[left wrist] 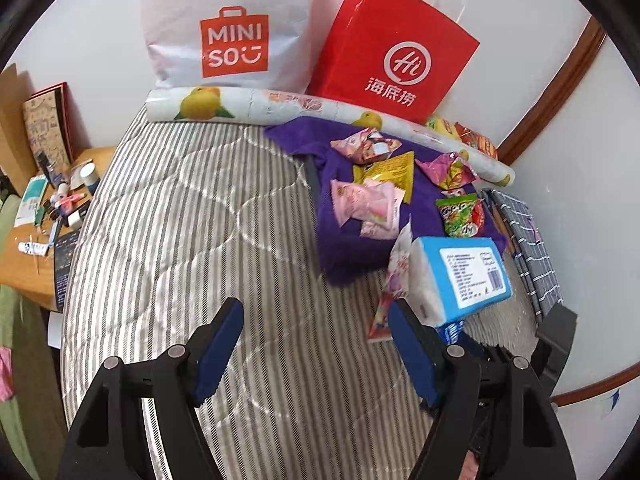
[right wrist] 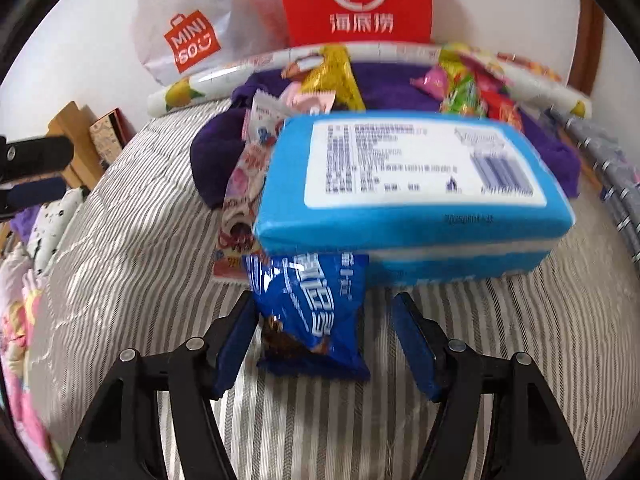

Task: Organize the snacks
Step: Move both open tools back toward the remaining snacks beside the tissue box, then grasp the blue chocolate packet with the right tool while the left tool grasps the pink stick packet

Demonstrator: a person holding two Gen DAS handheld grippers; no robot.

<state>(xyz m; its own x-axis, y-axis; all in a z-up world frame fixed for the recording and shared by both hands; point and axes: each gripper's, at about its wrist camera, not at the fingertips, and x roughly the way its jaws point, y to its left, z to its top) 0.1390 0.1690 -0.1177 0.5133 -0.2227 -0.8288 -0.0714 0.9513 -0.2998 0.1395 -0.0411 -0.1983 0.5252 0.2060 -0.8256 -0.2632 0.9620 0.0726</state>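
Right tongs (right wrist: 324,320) apart around blue snack packet (right wrist: 308,316) on striped bed (right wrist: 120,240), packet partly under blue tissue pack (right wrist: 400,184), left tongs (left wrist: 316,344) apart, empty, other snacks on purple towel (left wrist: 336,248).

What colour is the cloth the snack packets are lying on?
Deep purple cloth, clearest in the left wrist view.

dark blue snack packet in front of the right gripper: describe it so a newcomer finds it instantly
Start at the striped bed cover and find the big light-blue tissue pack at the near edge of the purple cloth. Tucked partly under its near left corner lies the dark blue snack packet, between the right gripper fingers. It is the only navy wrapper, with white lettering and a chocolate picture.
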